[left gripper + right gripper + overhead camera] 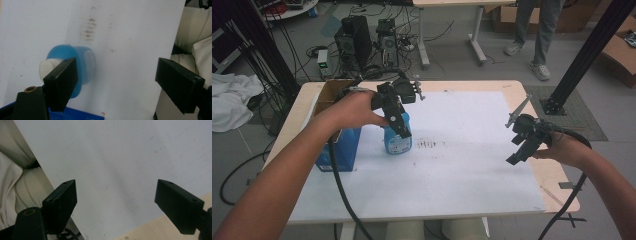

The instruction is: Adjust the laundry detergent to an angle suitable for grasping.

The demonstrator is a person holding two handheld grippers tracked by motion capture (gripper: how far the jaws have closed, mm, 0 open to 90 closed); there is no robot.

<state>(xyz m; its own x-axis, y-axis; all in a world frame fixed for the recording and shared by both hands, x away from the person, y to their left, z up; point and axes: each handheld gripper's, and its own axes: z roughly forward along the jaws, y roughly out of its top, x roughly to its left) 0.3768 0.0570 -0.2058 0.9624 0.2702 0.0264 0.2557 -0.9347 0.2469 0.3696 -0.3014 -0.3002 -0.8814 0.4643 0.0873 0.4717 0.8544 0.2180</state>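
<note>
A blue bottle (398,142) with a white label stands on the white sheet (462,170), beside a blue box (339,152). My left gripper (403,131) hovers just above the bottle and points down. In the left gripper view the jaws of the left gripper (117,72) stand wide open; the bottle (83,62) and its white cap (47,68) lie below, partly behind the left jaw, not between the pads. My right gripper (518,156) hangs over the sheet's right edge. In its own view the right gripper (116,195) is open with nothing between its fingers.
An open cardboard box (331,90) stands behind the blue box at the table's left. Brown smudges (429,145) mark the sheet right of the bottle. The wooden table edge (155,230) runs near the right gripper. A person stands beyond the table (539,35).
</note>
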